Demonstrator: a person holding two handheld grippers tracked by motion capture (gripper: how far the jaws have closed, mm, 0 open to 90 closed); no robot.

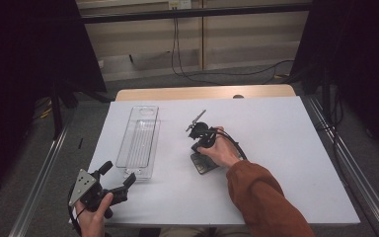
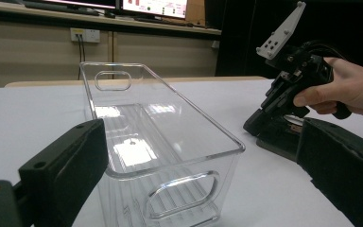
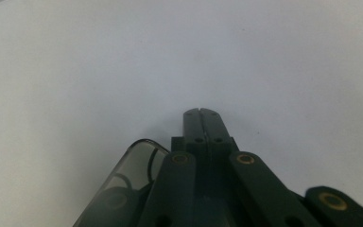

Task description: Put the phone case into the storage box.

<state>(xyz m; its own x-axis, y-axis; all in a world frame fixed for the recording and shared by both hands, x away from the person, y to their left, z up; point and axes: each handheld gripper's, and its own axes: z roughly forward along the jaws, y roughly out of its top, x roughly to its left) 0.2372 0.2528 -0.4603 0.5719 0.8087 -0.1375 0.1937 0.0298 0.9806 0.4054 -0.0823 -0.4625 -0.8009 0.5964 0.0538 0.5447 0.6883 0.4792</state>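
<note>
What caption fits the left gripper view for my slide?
Open left tool faces a clear plastic bin on the white table; right tool beside it.

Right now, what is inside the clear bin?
The clear bin holds nothing: only its ribbed floor and reflections show. The open left gripper frames its near end; nothing inside is covered.

light: even, overhead, table [image 1: 286, 148] bright, surroundings dark | glare: white patches on clear bin [image 2: 137, 151] floor | shadows: soft | focus: near jaws blurred in both gripper views

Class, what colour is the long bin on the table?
Colourless, see-through plastic bin; the left gripper view shows it best.
</note>
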